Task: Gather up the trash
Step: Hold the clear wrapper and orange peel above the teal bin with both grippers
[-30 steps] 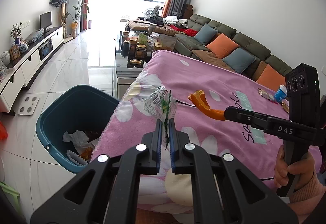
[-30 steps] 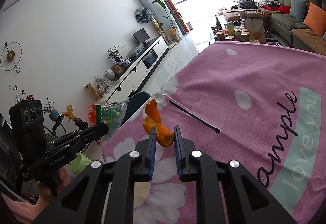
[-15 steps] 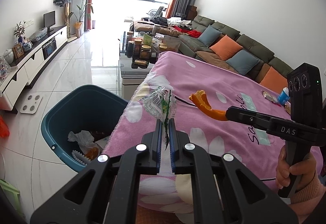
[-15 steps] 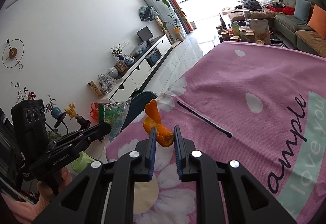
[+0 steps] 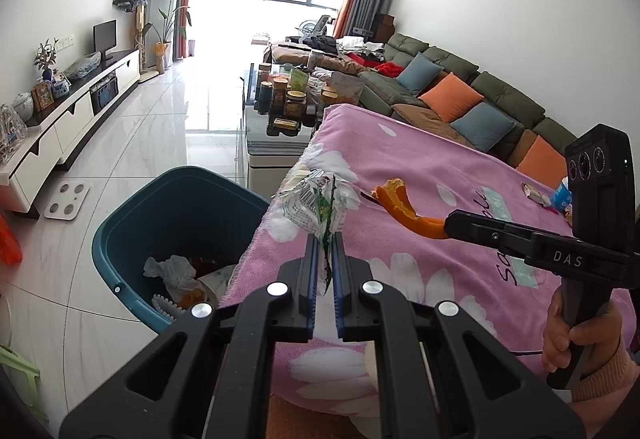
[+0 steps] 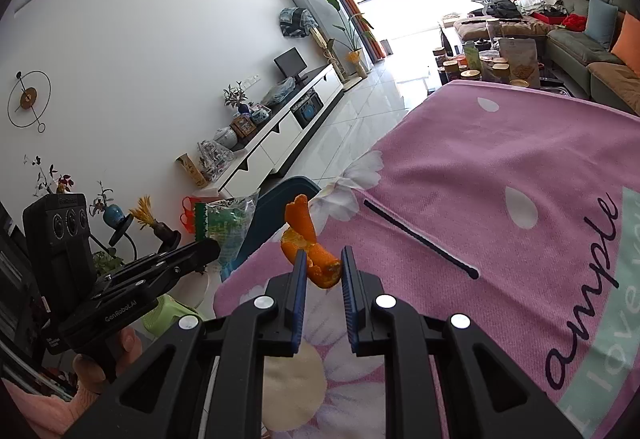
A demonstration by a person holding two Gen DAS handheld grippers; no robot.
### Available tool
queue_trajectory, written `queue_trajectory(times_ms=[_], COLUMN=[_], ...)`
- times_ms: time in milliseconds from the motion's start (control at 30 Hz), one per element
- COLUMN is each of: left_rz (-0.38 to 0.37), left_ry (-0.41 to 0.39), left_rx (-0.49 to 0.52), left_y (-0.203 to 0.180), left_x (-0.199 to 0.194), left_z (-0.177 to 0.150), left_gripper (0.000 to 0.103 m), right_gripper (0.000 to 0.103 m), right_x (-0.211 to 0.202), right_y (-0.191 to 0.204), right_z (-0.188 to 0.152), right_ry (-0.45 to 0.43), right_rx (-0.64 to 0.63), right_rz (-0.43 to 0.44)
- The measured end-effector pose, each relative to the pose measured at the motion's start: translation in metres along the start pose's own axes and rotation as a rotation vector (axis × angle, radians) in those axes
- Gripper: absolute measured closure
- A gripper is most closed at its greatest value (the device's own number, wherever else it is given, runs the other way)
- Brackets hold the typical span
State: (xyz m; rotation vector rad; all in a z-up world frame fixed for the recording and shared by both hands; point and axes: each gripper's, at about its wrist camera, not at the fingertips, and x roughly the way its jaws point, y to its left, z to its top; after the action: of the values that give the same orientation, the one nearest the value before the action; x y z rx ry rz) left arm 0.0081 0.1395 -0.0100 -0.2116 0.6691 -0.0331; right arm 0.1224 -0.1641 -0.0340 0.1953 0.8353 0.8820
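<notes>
My left gripper (image 5: pixel 325 239) is shut on a crumpled clear plastic wrapper (image 5: pixel 312 201) with green print, held over the left edge of the pink-blanketed table (image 5: pixel 400 167). The wrapper also shows in the right wrist view (image 6: pixel 224 227). My right gripper (image 6: pixel 323 267) is shut on a curled orange peel (image 6: pixel 306 243), held above the blanket near the same edge. The peel also shows in the left wrist view (image 5: pixel 404 207). A teal trash bin (image 5: pixel 132 223) stands on the floor left of the table, with paper and scraps inside.
A black stick (image 6: pixel 420 239) lies on the blanket. Small packets and a blue cup (image 5: pixel 560 195) sit at the table's far right. A coffee table with jars (image 5: pixel 288 103) stands beyond. A sofa (image 5: pixel 460 95) runs along the right wall, a TV cabinet (image 5: pixel 68 119) along the left.
Both grippers have risen a little and shifted left toward the bin, each still holding its piece of trash. The bin now shows more fully in the left wrist view.
</notes>
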Motion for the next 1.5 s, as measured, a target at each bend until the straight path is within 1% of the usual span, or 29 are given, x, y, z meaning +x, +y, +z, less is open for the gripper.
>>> queue_trajectory(times_ms=[967, 1500], left_rz=[0.047, 0.076], left_ry=[-0.014, -0.009], left_rx=[-0.032, -0.054], left_y=[0.020, 0.033], left_x=[0.000, 0.002], left_z=[0.000, -0.001], left_gripper=[0.096, 0.096], right_gripper=[0.088, 0.088], right_x=[0.029, 0.045], right_y=[0.023, 0.033], right_z=[0.015, 0.020], right_ry=[0.039, 0.064], right_rx=[-0.034, -0.053], right_rz=[0.043, 0.059])
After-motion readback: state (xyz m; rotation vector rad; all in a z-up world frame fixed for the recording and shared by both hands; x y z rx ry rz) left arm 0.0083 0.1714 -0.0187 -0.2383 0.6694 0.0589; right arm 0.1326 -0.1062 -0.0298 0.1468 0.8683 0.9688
